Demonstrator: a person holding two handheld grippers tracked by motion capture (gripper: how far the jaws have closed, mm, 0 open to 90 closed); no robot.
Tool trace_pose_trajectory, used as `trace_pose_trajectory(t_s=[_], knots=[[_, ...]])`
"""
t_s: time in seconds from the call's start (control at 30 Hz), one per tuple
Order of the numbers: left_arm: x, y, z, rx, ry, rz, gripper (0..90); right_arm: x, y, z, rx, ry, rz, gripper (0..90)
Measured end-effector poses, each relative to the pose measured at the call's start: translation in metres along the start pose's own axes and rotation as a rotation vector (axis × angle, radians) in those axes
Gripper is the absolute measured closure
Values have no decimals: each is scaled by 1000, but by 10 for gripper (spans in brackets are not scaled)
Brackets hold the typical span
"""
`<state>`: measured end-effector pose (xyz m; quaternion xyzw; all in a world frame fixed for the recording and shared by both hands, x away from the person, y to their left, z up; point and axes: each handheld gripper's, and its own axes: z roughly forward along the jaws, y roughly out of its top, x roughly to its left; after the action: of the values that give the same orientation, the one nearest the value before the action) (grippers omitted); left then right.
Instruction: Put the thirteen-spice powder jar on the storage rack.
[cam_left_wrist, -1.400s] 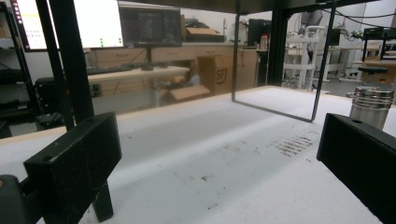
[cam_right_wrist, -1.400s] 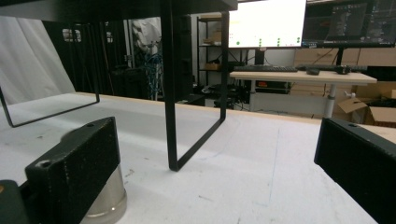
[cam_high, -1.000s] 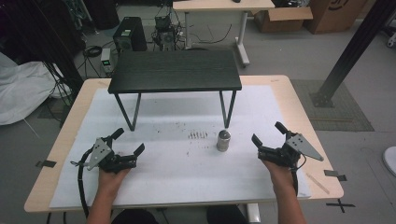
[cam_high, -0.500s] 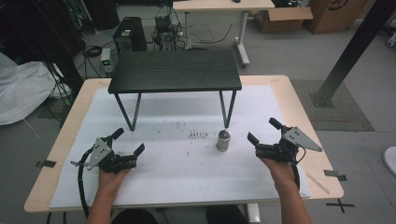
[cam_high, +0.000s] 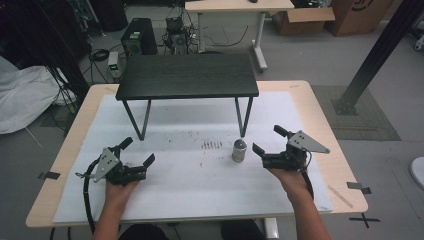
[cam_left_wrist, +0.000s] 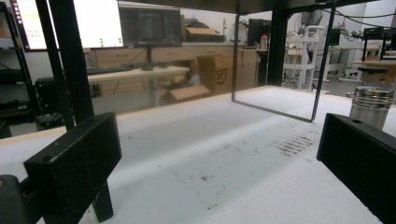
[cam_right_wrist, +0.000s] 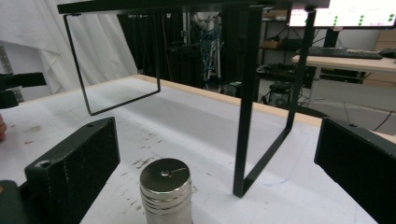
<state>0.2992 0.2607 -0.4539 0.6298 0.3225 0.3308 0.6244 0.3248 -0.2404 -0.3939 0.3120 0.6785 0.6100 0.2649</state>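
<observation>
A small steel cylinder weight (cam_high: 240, 150) stands upright on the white sheet, near the right front leg of the black raised shelf (cam_high: 187, 76). My right gripper (cam_high: 266, 140) is open just to its right, jaws wide and pointing at it; in the right gripper view the cylinder (cam_right_wrist: 166, 192) stands low between the jaws, a little ahead of them. My left gripper (cam_high: 137, 151) rests open at the table's left front with nothing between its jaws. From the left gripper view the cylinder (cam_left_wrist: 371, 106) shows far off behind the right jaw.
The shelf's thin black legs (cam_right_wrist: 246, 105) stand just behind the cylinder. A white paper sheet (cam_high: 200, 170) with dark scuff marks (cam_high: 212, 145) covers the wooden table. Desks, boxes and computer gear lie on the floor beyond the table.
My right gripper has slid left toward the steel cylinder and now sits close beside it. The left gripper has stayed where it was.
</observation>
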Motion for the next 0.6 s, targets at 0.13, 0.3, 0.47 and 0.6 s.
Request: trace_pose_trajectory(t_s=[0.13, 0.3, 0.47, 0.6], knots=[[0, 0, 0, 0, 0, 0, 2, 3, 0, 7, 21, 21, -1, 0], [0, 0, 0, 1, 0, -1, 2, 6, 0, 13, 43, 38, 1, 0], [0, 0, 0, 1, 0, -1, 3, 7, 0, 18, 70, 52, 1, 0], [0, 0, 0, 1, 0, 0, 2, 7, -1, 22, 93, 62, 4, 0]])
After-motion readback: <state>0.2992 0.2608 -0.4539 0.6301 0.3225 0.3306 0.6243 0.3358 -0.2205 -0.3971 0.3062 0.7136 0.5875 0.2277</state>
